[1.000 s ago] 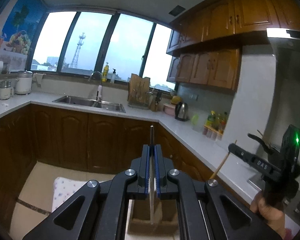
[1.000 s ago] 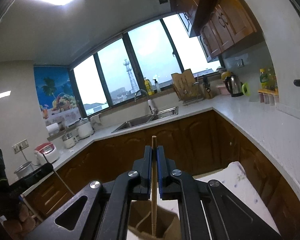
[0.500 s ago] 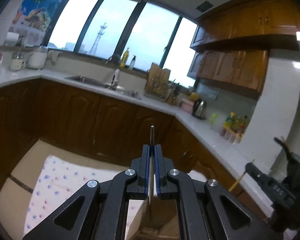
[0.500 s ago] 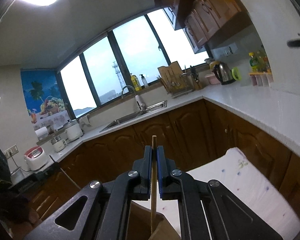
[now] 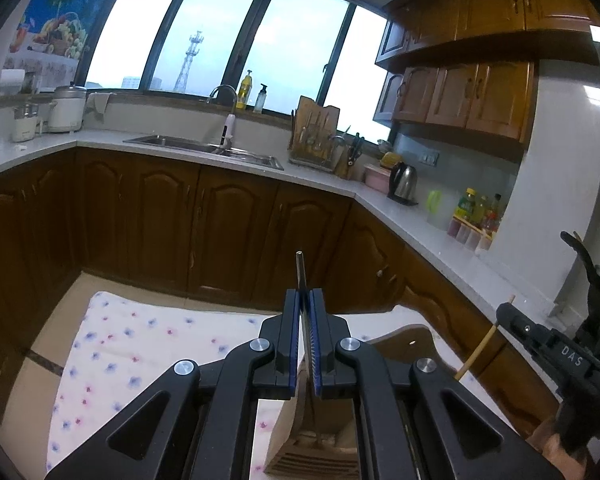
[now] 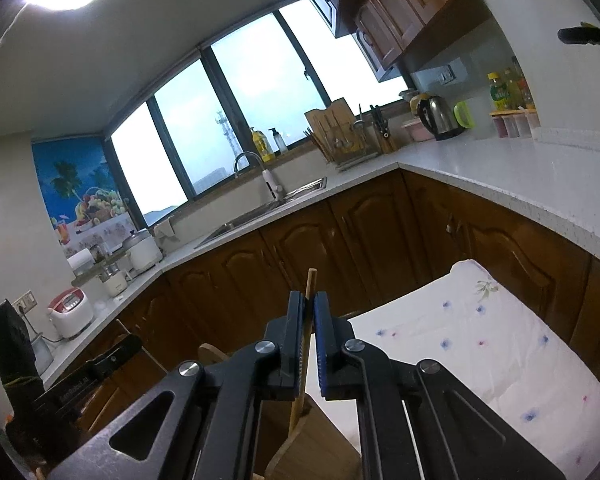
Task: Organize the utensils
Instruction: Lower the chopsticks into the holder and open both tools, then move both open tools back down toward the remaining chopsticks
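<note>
My left gripper (image 5: 305, 298) is shut on a thin metal utensil handle (image 5: 301, 270) that stands upright; its lower end reaches down into a wooden holder (image 5: 320, 446) on the flowered cloth. My right gripper (image 6: 309, 300) is shut on a wooden chopstick (image 6: 310, 280), also upright, with its lower end in the same wooden holder (image 6: 300, 440). In the left wrist view the right gripper (image 5: 512, 316) shows at the right with the chopstick (image 5: 482, 346) hanging below it. In the right wrist view the left gripper (image 6: 116, 354) shows at the lower left.
A white flowered cloth (image 5: 132, 344) covers the table below; it also shows in the right wrist view (image 6: 480, 344). Dark wooden cabinets (image 5: 228, 232) and a pale countertop (image 5: 432, 236) run around the room, with a sink (image 5: 204, 146), kettle (image 5: 404, 176) and bottles (image 5: 480, 210).
Both cameras have tipped downward, so more of the cloth and the wooden holder shows. Both grippers still hold their utensils over the holder.
</note>
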The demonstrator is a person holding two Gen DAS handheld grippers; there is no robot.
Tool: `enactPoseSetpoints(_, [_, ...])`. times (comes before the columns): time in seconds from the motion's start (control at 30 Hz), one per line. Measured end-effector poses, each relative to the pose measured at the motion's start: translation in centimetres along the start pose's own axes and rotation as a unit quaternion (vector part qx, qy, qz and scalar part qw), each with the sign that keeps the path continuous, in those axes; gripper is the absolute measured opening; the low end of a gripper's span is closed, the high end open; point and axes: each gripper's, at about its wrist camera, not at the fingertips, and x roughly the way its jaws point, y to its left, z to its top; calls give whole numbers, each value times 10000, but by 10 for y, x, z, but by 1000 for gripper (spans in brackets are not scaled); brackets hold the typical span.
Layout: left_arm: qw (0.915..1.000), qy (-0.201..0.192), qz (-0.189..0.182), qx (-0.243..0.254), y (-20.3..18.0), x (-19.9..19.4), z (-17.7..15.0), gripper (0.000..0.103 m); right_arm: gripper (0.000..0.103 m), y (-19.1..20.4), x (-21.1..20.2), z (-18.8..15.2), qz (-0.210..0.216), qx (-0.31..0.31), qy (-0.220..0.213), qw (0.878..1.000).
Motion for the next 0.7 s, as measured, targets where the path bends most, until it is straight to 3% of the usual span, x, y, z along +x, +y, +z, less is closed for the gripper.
enactPoseSetpoints(0.17, [9998, 181, 15, -17, 9, -8, 1, 5, 10, -1, 1, 2, -10, 37, 108, 9999])
enactPoseSetpoints(0.23, [9997, 233, -24, -44, 10, -11, 2, 12, 11, -1, 3, 2, -12, 78, 179, 9998])
enactPoseSetpoints(0.27, [9997, 230, -20, -46, 11, -16, 3, 18, 16, -2, 3, 2, -11, 108, 214, 9997])
enactPoseSetpoints(0.33, [9998, 192, 24, -42, 11, -21, 6, 26, 36, -5, 1, 3, -5, 189, 246, 9995])
enactPoseSetpoints(0.37, [9998, 175, 25, -34, 11, -26, 4, 29, 54, -6, 0, 2, 21, 229, 246, 9994])
enactPoseSetpoints(0.4, [9998, 170, 28, -29, 11, -28, 5, 31, 61, -8, -3, 2, 54, 283, 230, 9993])
enactPoseSetpoints(0.43, [9998, 176, 34, -26, 10, -31, 6, 34, 62, -9, -5, 1, 66, 308, 205, 9993])
enactPoseSetpoints(0.53, [9999, 117, 104, -56, 11, -44, 3, 62, 69, -11, -13, 2, 87, 389, 190, 9990])
enactPoseSetpoints(0.57, [9998, 88, 144, -81, 11, -50, 0, 76, 75, -12, -17, 2, 144, 440, 187, 9988])
enactPoseSetpoints(0.6, [9998, 53, 167, -104, 11, -57, -3, 83, 82, -13, -20, 2, 168, 466, 184, 9986])
enactPoseSetpoints(0.7, [9998, 31, 147, -126, 13, -81, -13, 85, 92, -13, -33, 1, 209, 469, 161, 9986])
